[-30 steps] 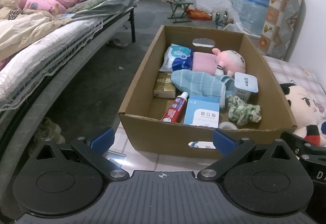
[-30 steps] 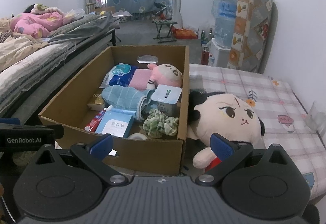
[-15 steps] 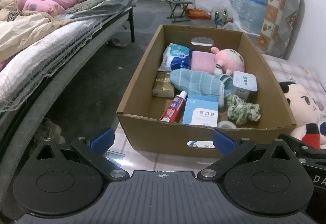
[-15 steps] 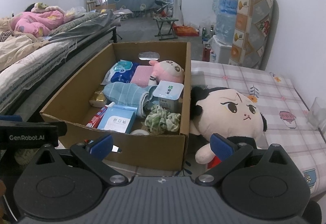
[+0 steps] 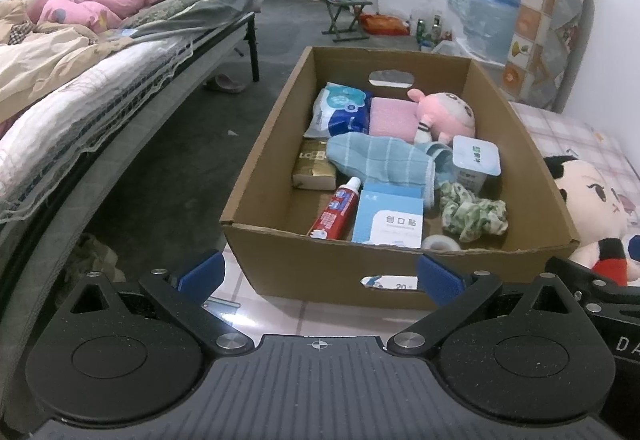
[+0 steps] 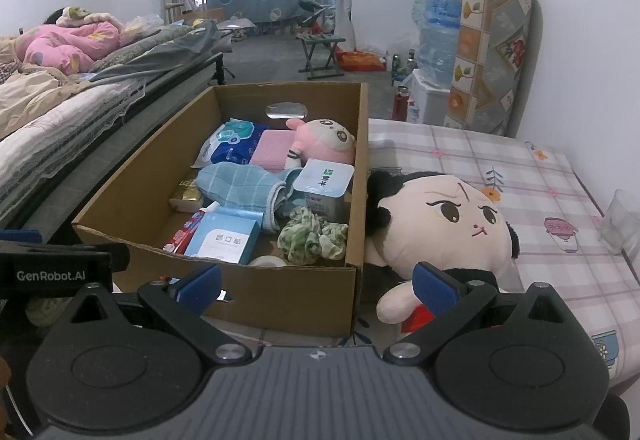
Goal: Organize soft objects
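A cardboard box [image 5: 256, 195] [image 6: 132, 195] stands on the table. Inside lie a pink plush [image 5: 446, 115] [image 6: 324, 139], a folded blue towel [image 5: 380, 159] [image 6: 240, 183], a pink cloth [image 5: 390, 117], a green scrunchie [image 5: 472, 213] [image 6: 312, 236], a tissue pack [image 5: 340, 111], toothpaste [image 5: 336, 211], a plaster box [image 5: 390, 220], a white tub [image 5: 476, 163] and a tape roll [image 5: 440, 243]. A large doll [image 6: 448, 224] [image 5: 592, 207] lies on the table right of the box. My left gripper [image 5: 318, 274] is open in front of the box. My right gripper [image 6: 316, 282] is open before the box's right corner and the doll.
A bed [image 5: 80, 87] with bedding runs along the left, across a grey floor gap [image 5: 176, 167]. The checked tablecloth [image 6: 520, 175] extends right, with a clear plastic cup [image 6: 622, 220] near its edge. A stool [image 6: 320, 51], a water jug [image 6: 436, 35] and a rolled mat [image 6: 488, 51] stand at the back.
Both grippers have drifted slightly, the views shifting a little toward the box; both stay open and nothing in the box has moved.
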A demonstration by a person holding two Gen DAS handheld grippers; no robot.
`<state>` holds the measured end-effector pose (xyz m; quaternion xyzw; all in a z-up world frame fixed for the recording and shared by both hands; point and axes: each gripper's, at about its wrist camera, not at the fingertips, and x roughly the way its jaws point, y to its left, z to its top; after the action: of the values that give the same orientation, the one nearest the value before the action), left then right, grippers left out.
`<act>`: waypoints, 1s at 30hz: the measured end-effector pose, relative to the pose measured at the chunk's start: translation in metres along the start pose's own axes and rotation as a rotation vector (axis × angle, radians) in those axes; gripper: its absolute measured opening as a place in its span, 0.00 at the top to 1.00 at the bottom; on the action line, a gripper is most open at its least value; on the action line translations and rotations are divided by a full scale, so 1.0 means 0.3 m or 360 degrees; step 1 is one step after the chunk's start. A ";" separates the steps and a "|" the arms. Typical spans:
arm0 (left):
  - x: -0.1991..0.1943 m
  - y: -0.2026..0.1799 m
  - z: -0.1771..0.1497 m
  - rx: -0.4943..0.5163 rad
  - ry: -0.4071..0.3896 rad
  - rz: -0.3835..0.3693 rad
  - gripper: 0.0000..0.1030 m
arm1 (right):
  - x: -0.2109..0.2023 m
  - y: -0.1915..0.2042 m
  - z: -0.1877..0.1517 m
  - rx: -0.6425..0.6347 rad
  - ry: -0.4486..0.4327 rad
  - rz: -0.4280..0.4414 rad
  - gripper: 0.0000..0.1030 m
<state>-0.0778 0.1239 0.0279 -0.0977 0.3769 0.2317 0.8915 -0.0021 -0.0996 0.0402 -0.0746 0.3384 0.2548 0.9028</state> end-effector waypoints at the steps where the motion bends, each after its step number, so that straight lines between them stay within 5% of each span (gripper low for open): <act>1: 0.000 -0.003 0.000 0.0003 0.0000 -0.0001 0.00 | -0.001 0.001 0.000 0.0000 0.0000 0.0000 0.25; 30: 0.005 -0.012 -0.002 0.0013 0.0003 -0.0019 0.00 | 0.000 -0.007 -0.001 0.0006 0.0003 -0.0019 0.25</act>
<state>-0.0756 0.1210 0.0264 -0.0965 0.3782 0.2249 0.8928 -0.0012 -0.1014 0.0401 -0.0753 0.3393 0.2487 0.9041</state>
